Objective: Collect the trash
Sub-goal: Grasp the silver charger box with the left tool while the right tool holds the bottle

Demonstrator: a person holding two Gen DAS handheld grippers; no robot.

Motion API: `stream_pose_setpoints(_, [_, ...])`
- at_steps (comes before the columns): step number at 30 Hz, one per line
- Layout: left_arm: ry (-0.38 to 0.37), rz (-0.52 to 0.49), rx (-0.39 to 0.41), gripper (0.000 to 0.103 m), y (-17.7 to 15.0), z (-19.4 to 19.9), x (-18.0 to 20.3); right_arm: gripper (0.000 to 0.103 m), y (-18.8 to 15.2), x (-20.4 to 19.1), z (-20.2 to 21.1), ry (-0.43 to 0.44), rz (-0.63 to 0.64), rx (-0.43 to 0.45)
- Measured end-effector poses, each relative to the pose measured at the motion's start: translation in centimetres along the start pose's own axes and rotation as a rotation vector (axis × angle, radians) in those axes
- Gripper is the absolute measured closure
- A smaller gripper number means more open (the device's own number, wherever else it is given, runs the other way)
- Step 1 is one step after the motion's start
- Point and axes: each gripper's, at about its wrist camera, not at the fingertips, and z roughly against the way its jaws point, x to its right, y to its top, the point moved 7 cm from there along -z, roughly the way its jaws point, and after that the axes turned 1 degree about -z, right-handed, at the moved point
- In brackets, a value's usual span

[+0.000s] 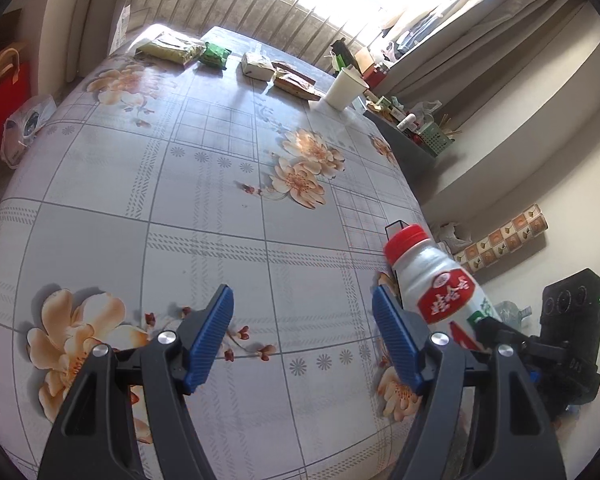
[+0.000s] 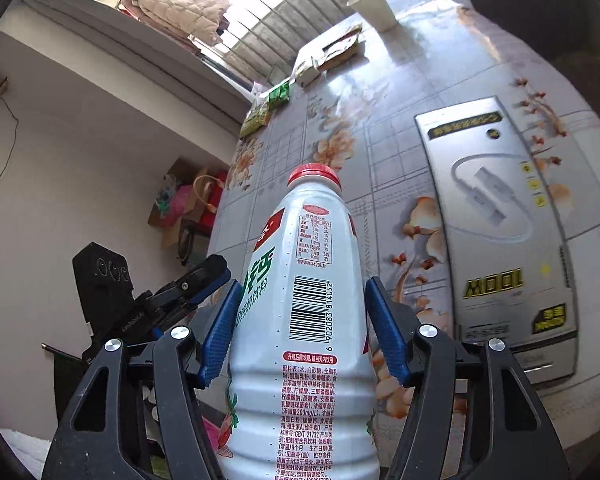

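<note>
- The right gripper (image 2: 300, 328) has a white plastic drink bottle with a red screw cap (image 2: 300, 300) between its blue ribbed pads (image 2: 384, 332); the left pad lies against the bottle's side, while a thin gap seems to show at the right pad, so a firm pinch cannot be confirmed.
- In the left wrist view the same bottle (image 1: 440, 280) leans in the lower right of the frame, off the table's edge, just beside the left gripper (image 1: 300, 328), whose fingers are spread with nothing between them.
- Likely risk: the bottle is smooth and tapered, and it is caught low on its body — if the pads do not bear squarely, it could pivot or slide out and drop to the floor.
- A second risk is a knock between the two grippers, which sit close together; a sideways swing could jar the bottle loose.
- The silver-grey flat cable package (image 2: 496, 216) on the right of the right wrist view lies flat on the cloth and may be hard to get a finger under.
- The surface is a round table under a glossy grey checked cloth with peach flowers (image 1: 203, 184); snack wrappers (image 1: 215, 54) and a white paper cup (image 1: 346, 86) sit at its far edge, upper centre.
- Beyond — a bright window with a pleated blind, pale walls, and a red bag on the floor at the far left.
</note>
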Motion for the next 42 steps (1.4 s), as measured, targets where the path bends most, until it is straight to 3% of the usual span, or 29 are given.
stream_pose_setpoints(3, [-0.022,-0.016,-0.026,0.033,-0.3,-1.2,1.3,0.044,1.3,1.8,5.2,-0.052,0.004,0.109])
stream_pose_setpoints(7, [-0.05,-0.044,-0.059,0.033,-0.9,-2.5,3.2,0.044,3.1,6.2,9.7,-0.221,-0.003,0.223])
stream_pose_setpoints(13, [-0.066,-0.069,-0.088,0.033,-1.6,-3.3,4.8,0.044,3.8,12.8,6.2,-0.305,-0.074,0.153])
stream_pose_setpoints(16, [-0.054,-0.079,-0.093,0.033,-1.7,-3.3,4.7,0.044,2.9,12.7,4.4,-0.282,-0.051,0.112])
stream_pose_setpoints(26, [-0.009,-0.099,-0.098,0.031,-1.2,-4.1,4.6,0.044,-0.5,7.2,0.1,-0.139,0.048,0.012])
stream_pose_setpoints(32, [0.039,-0.151,-0.105,0.015,-0.6,-5.7,6.1,0.044,-0.2,8.2,1.7,-0.195,0.009,0.06])
stream_pose_setpoints(38, [0.12,-0.194,-0.104,0.012,0.2,-8.3,7.8,0.044,-0.4,10.8,4.0,-0.244,-0.053,0.096])
stream_pose_setpoints(42, [0.192,-0.251,-0.095,0.011,0.9,-9.9,8.7,0.043,-0.8,11.2,4.1,-0.226,-0.076,0.108])
